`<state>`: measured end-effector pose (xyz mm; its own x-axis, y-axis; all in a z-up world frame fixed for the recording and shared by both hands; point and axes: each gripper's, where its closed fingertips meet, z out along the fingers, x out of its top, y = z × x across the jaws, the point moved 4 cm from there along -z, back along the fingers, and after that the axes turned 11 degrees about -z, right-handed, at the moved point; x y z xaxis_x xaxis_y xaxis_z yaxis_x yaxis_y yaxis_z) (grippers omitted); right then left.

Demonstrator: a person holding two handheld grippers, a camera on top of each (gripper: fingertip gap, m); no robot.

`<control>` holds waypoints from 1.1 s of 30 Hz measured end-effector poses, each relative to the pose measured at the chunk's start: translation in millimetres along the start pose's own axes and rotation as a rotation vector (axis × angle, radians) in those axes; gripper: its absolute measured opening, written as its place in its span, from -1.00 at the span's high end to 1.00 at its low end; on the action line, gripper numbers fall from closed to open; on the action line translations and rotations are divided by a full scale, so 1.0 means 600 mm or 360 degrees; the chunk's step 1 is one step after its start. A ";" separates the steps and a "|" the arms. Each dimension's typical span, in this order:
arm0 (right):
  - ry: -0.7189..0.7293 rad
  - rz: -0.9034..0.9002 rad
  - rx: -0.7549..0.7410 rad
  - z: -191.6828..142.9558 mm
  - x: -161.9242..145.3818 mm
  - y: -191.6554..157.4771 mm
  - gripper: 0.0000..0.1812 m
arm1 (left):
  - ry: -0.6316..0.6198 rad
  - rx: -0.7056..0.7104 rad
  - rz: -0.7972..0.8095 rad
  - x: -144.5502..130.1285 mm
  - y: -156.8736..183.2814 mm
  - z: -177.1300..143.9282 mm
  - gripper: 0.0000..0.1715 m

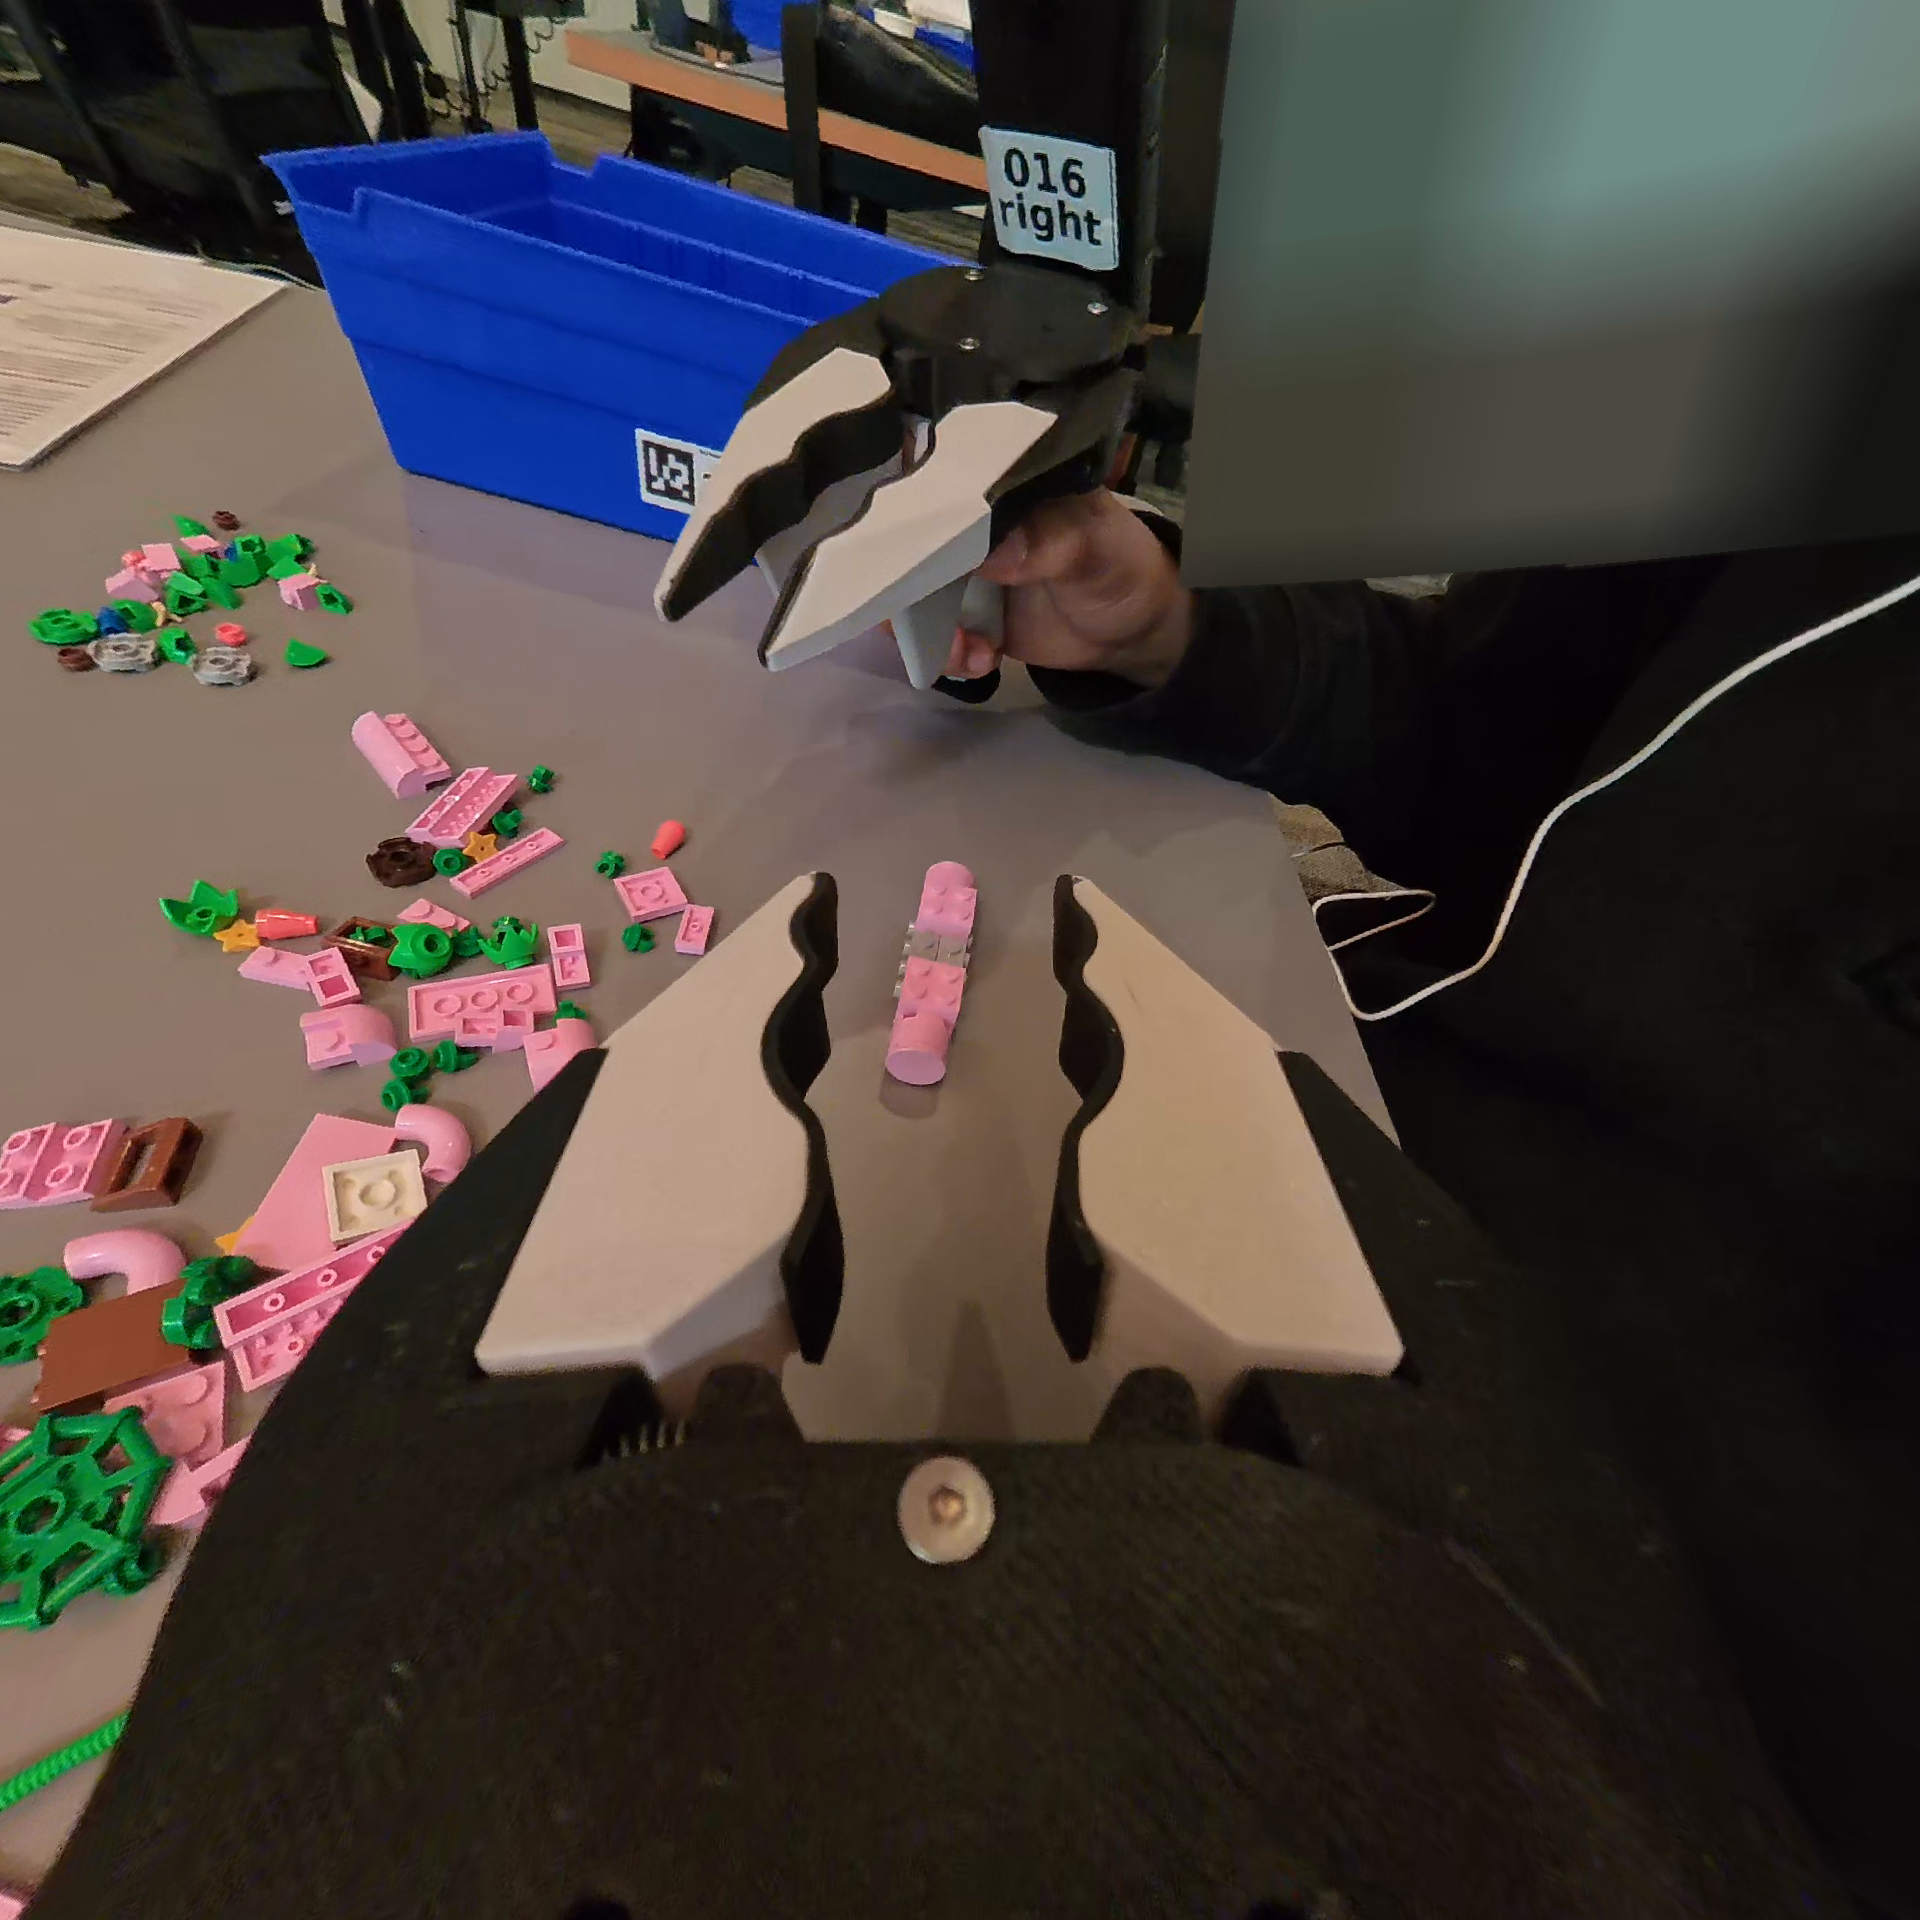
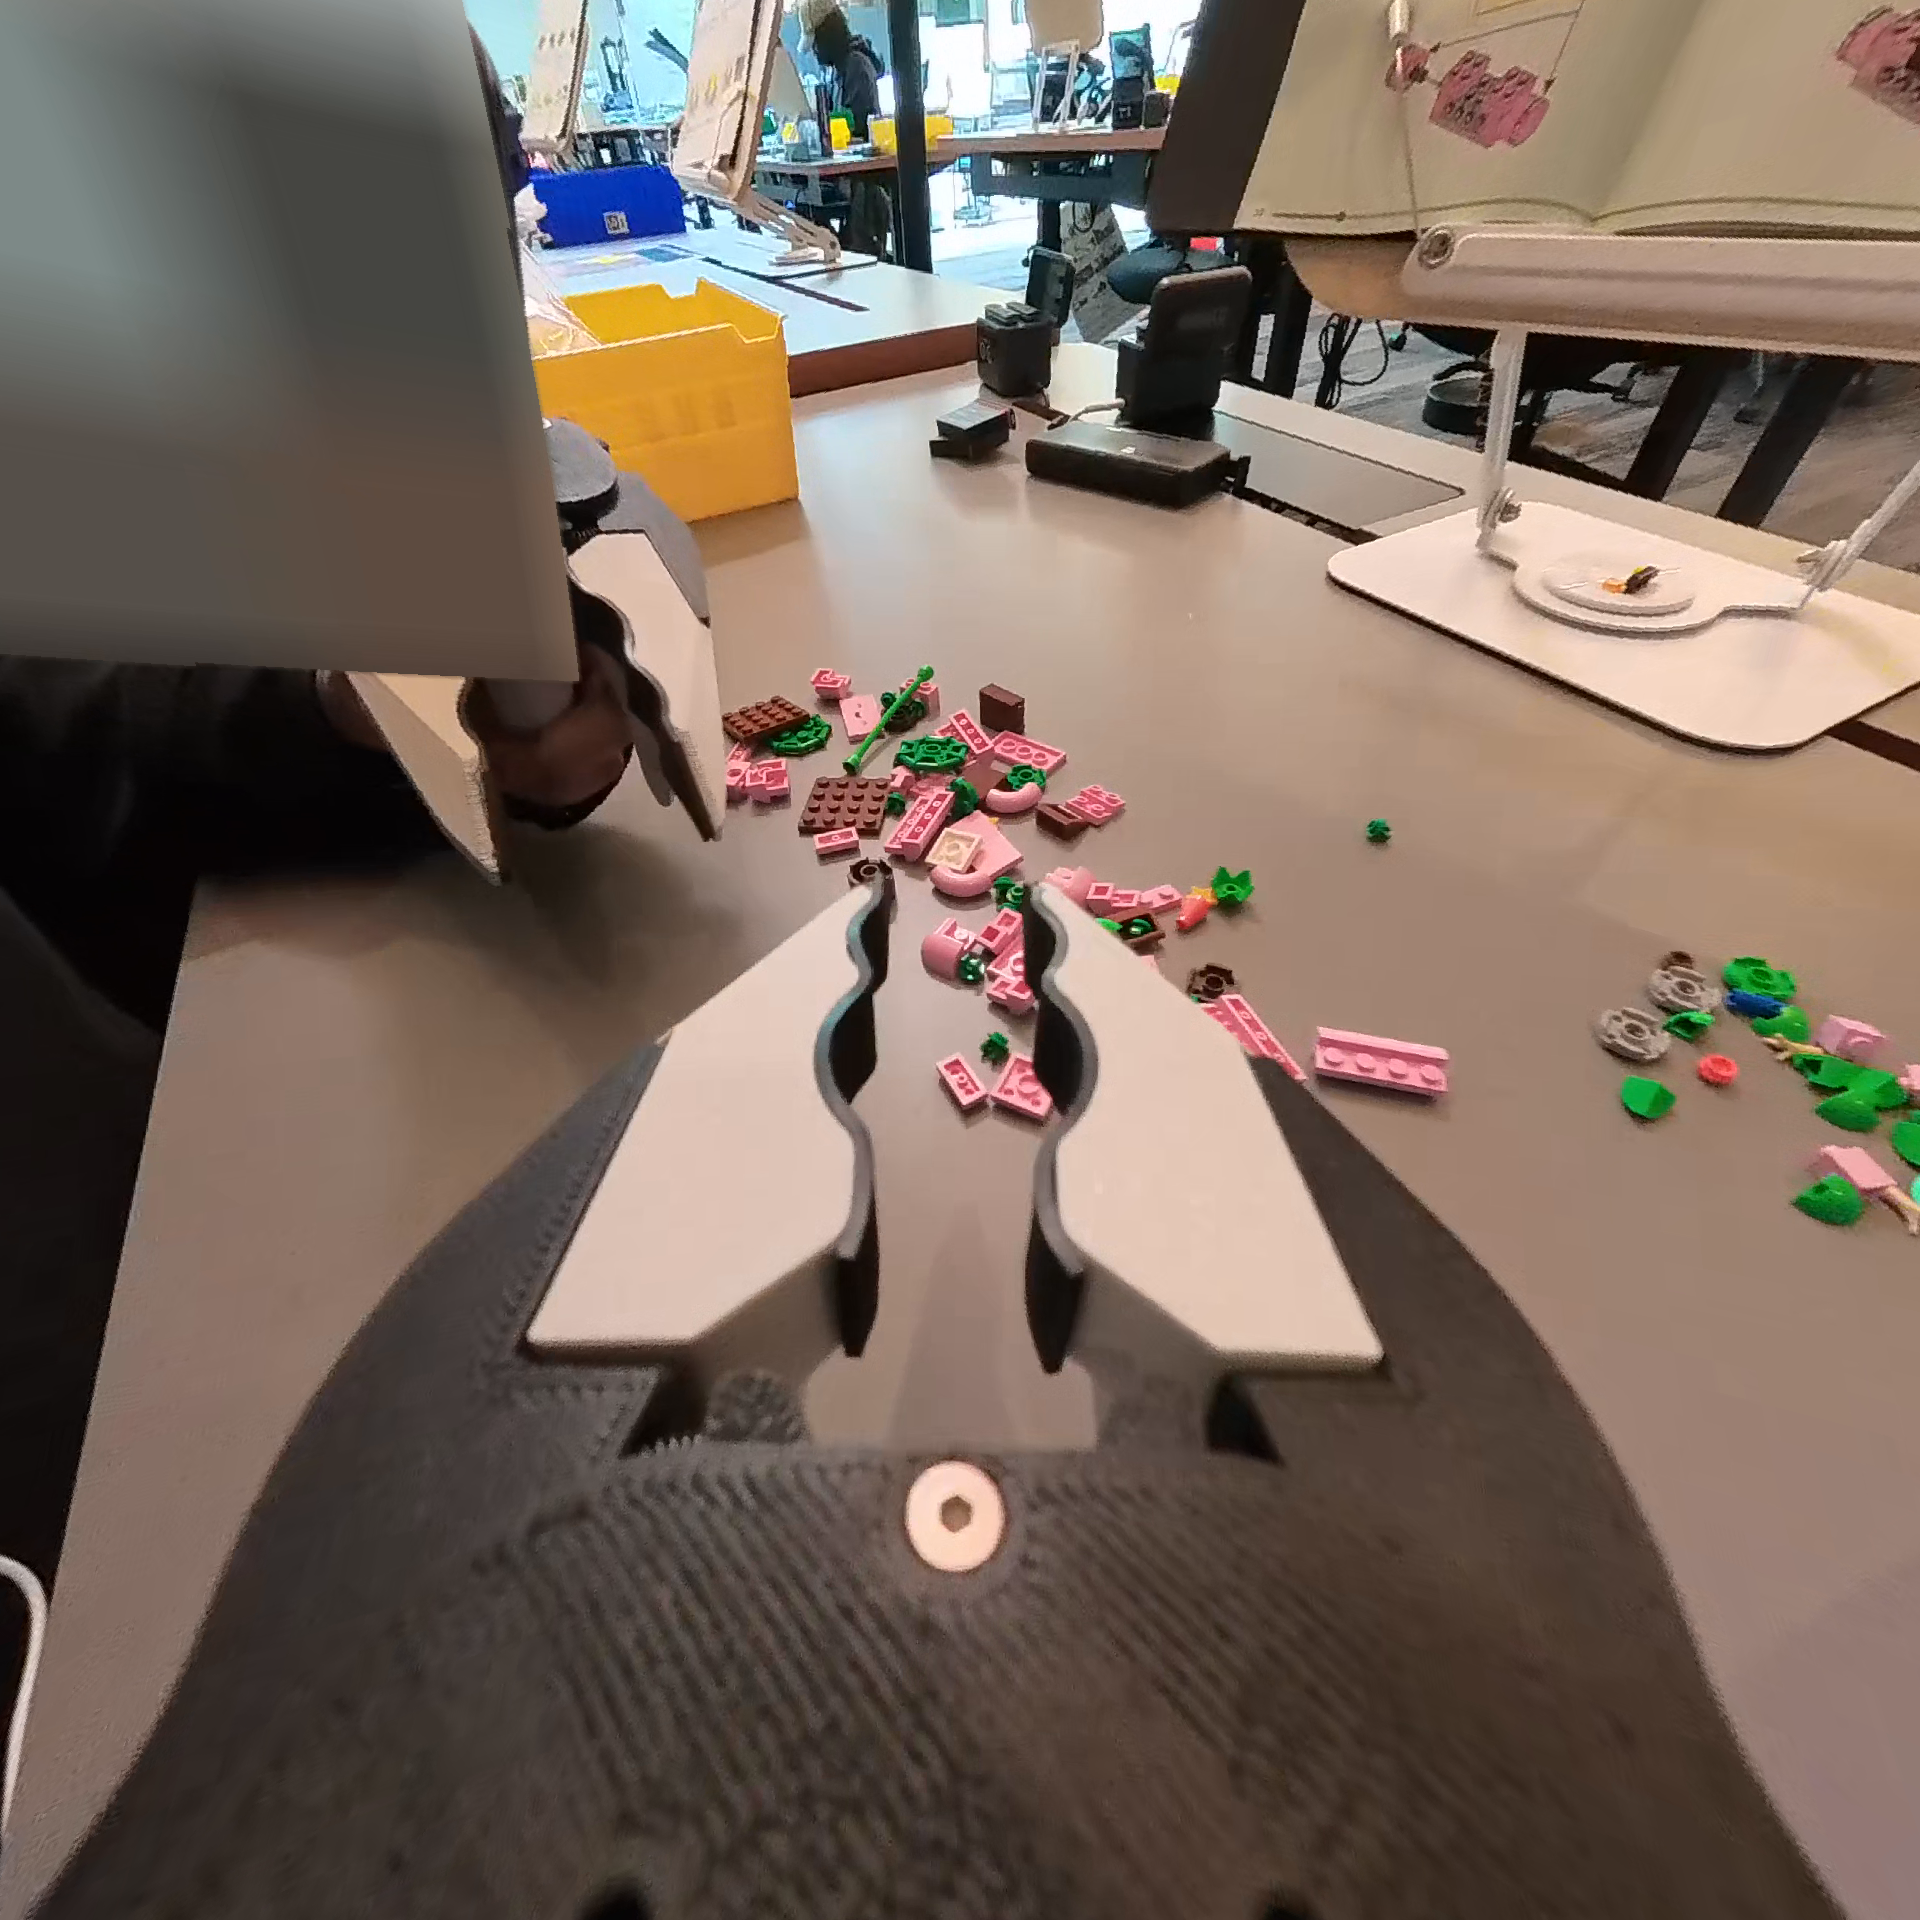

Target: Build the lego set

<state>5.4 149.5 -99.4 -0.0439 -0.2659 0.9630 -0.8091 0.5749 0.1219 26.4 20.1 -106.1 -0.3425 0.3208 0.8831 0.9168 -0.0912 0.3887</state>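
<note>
Two grippers are empty: the left gripper (image 1: 943,899) stands wide apart around the pink assembly (image 1: 932,974) on the bench (image 1: 623,665); right gripper (image 2: 956,904) slightly apart. This assembly looks light, stiff, probably easy to snap; grip its long sides.

The grey table (image 1: 623,665) carried a blue bin (image 1: 540,312) at the far side and a printed sheet (image 1: 94,332) beside it. Loose pink, green and brown bricks (image 1: 457,966) lay scattered across it, and one long pink assembly (image 1: 932,971) lay apart. A yellow bin (image 2: 675,395) and a white stand base (image 2: 1621,634) sat there too.
</note>
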 end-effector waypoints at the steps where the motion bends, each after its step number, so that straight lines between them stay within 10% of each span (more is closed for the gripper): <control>1: -0.0003 0.0003 0.0000 0.000 0.000 0.000 0.74 | 0.0002 0.0001 -0.0002 0.000 0.000 0.000 0.54; 26: -0.0083 -0.0115 -0.0152 0.006 -0.009 0.011 0.57 | 0.0006 0.0225 0.0036 -0.002 -0.025 0.002 0.44; 33: -0.0118 -0.0120 -0.0276 0.003 -0.017 0.031 0.51 | 0.0426 0.1515 0.0092 0.048 -0.173 -0.101 -0.24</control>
<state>-9.9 161.6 -107.4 -0.0353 -0.3655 0.9301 -0.6988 0.6744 0.2385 -91.0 -18.1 -105.0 -0.2195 0.1053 0.9699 0.6757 0.7335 0.0733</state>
